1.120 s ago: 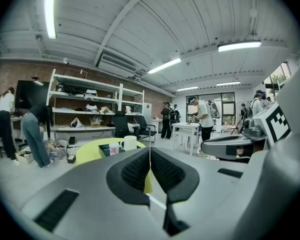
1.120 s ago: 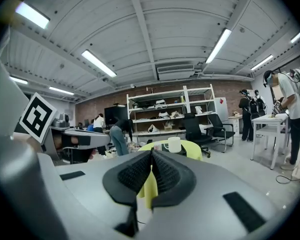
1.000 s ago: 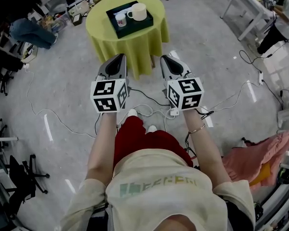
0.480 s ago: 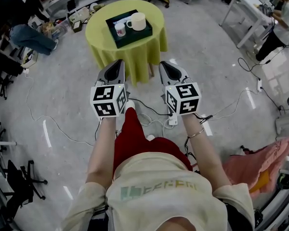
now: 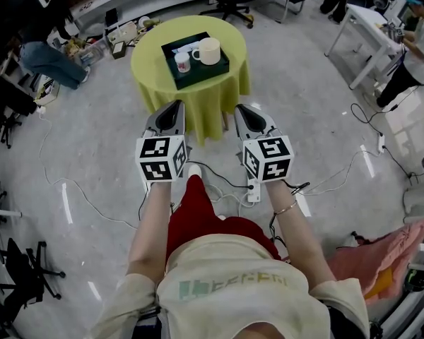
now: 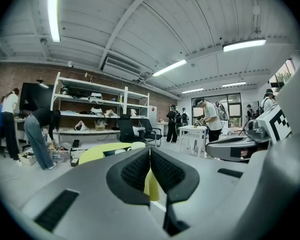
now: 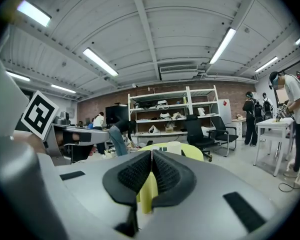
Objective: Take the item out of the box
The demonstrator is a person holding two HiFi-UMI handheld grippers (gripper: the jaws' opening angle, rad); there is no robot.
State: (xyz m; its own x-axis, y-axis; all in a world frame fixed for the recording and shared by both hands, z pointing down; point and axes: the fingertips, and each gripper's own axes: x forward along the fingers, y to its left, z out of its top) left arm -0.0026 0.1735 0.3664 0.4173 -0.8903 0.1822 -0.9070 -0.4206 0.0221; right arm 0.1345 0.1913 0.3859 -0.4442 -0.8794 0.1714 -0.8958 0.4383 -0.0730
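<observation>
Left gripper (image 5: 171, 111): jaws pressed together, nothing held between them; well short of the table.
Right gripper (image 5: 244, 113): jaws likewise closed, empty; held beside the left.
Table (image 5: 150, 62): round, draped in yellow-green cloth; seen ahead of both grippers.
Box (image 5: 203, 73): dark, open-topped, set on the table; cream mug (image 5: 210, 50) and small cup (image 5: 183, 62) seen upright inside, side by side.

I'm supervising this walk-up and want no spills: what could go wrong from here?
The power strip and cables lie on the floor at the person's feet, short of the table: a trip hazard. In the box, the mug and small cup stand close together, so lifting one might knock the other.
</observation>
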